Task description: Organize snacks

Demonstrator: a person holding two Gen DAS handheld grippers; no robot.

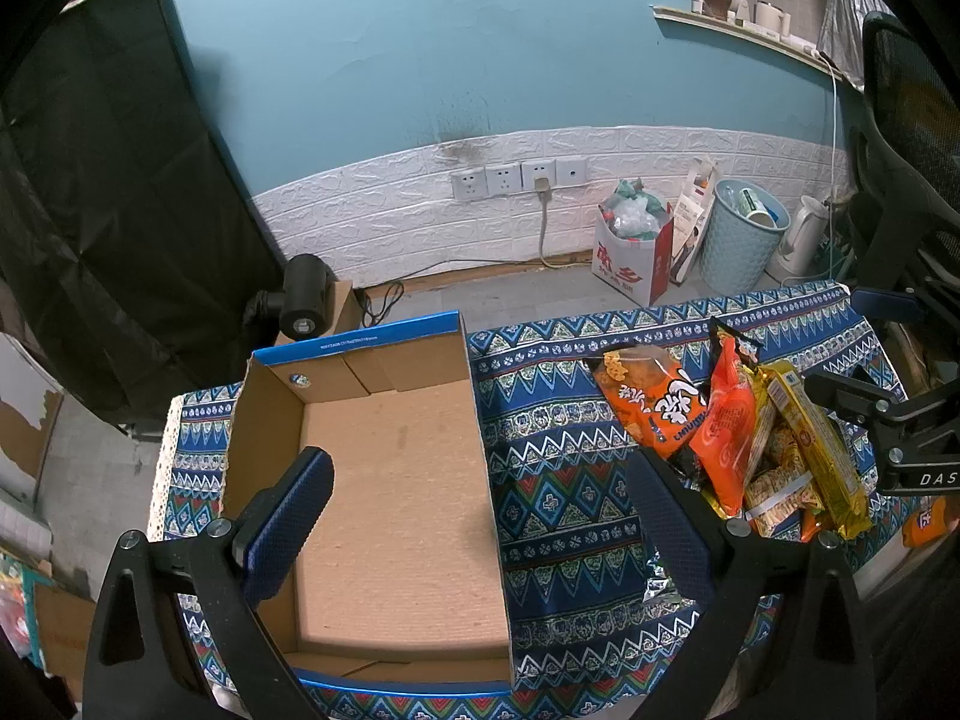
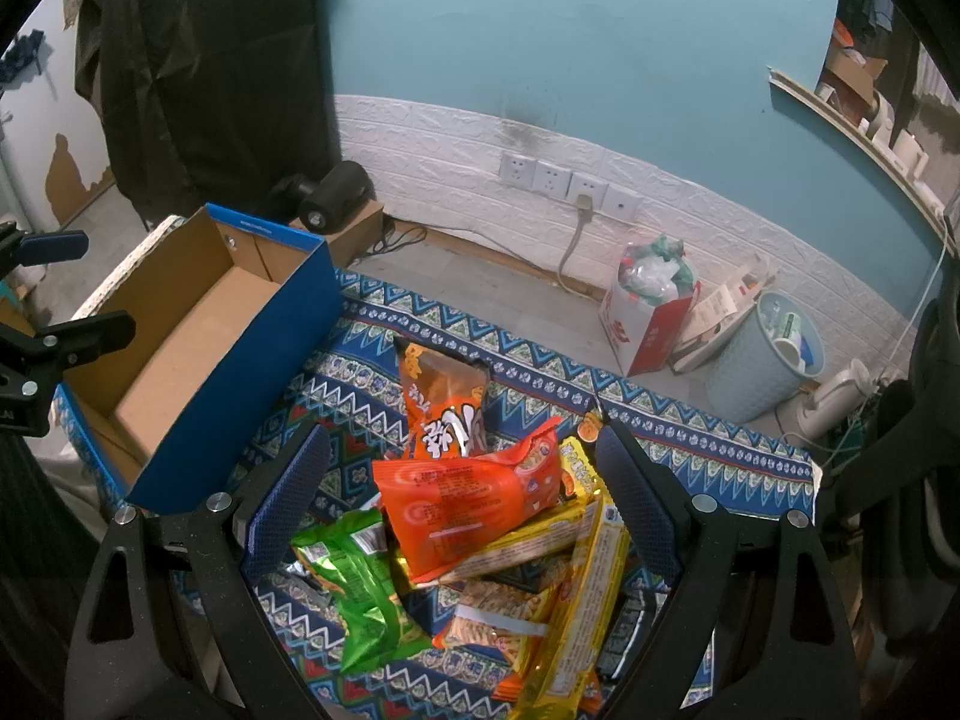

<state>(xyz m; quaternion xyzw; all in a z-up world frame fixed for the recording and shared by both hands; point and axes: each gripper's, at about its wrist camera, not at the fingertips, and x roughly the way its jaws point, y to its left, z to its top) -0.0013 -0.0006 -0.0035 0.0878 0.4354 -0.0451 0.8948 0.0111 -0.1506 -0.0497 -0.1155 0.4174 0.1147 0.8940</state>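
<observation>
Both grippers' fingers spread wide and empty, the right gripper may topple the loose snack pile beside the empty box by nudging the top orange packet.

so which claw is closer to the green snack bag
Right. The right claw hangs open over the snack pile, the green snack bag just below its left finger. The left claw is over the cardboard box.

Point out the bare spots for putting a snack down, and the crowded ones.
The cardboard box floor is bare from wall to wall. A strip of patterned cloth lies free between the box's right wall and the snack pile. The pile is crowded, packets overlapping, the right hand-held gripper open over it.
</observation>
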